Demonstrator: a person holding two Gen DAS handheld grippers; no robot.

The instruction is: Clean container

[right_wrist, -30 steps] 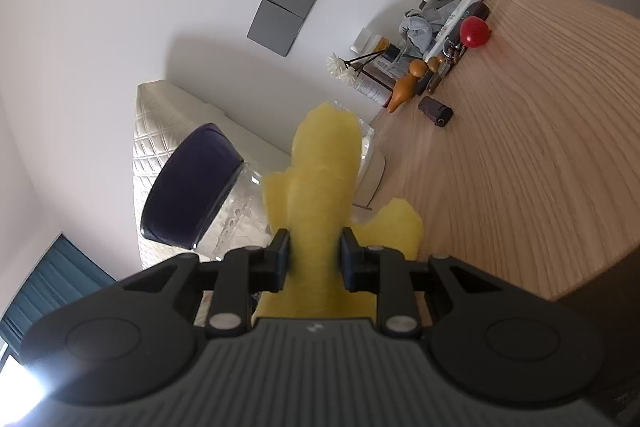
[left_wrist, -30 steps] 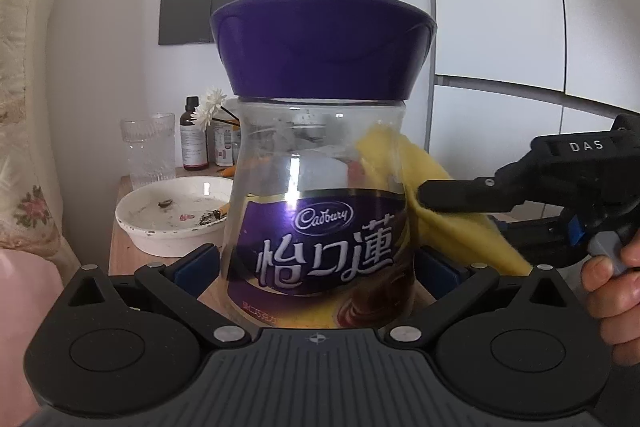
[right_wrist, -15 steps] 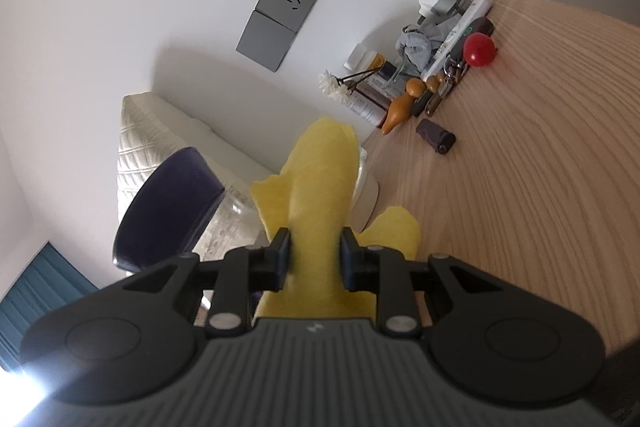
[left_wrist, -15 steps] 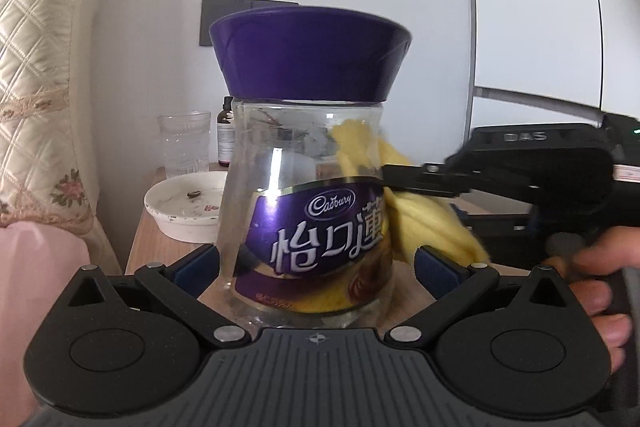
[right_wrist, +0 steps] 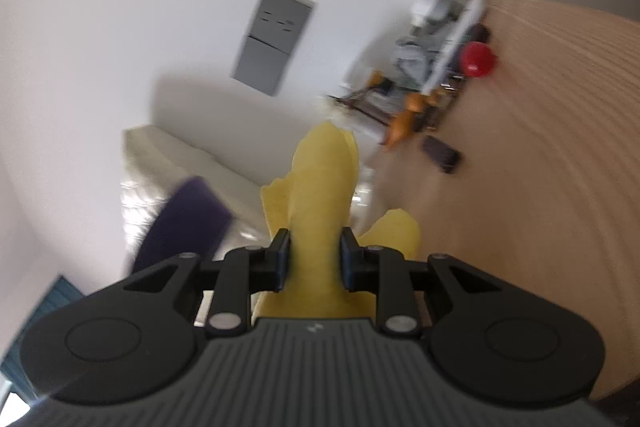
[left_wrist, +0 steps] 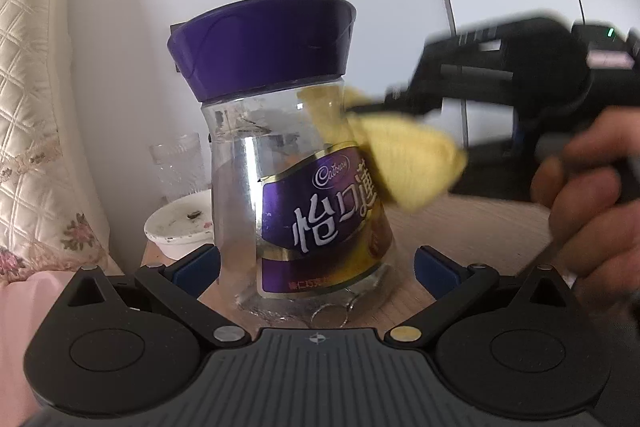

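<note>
Wiping step: left gripper (left_wrist: 316, 267) jaws clamp tilted jar (left_wrist: 296, 187), right gripper (right_wrist: 314, 259) jaws pinch yellow cloth (right_wrist: 320, 187) at its shoulder; next, likely rub downward.

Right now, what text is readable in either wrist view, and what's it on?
"Cadbury": purple label of the clear jar.
"怡口蓮": large white characters on the same label.
Small red print along the label's bottom edge: too small to read.
Marking on the right hand-held gripper: too blurred to read.
Right wrist view: nothing legible; wall socket shows only slots.
</note>
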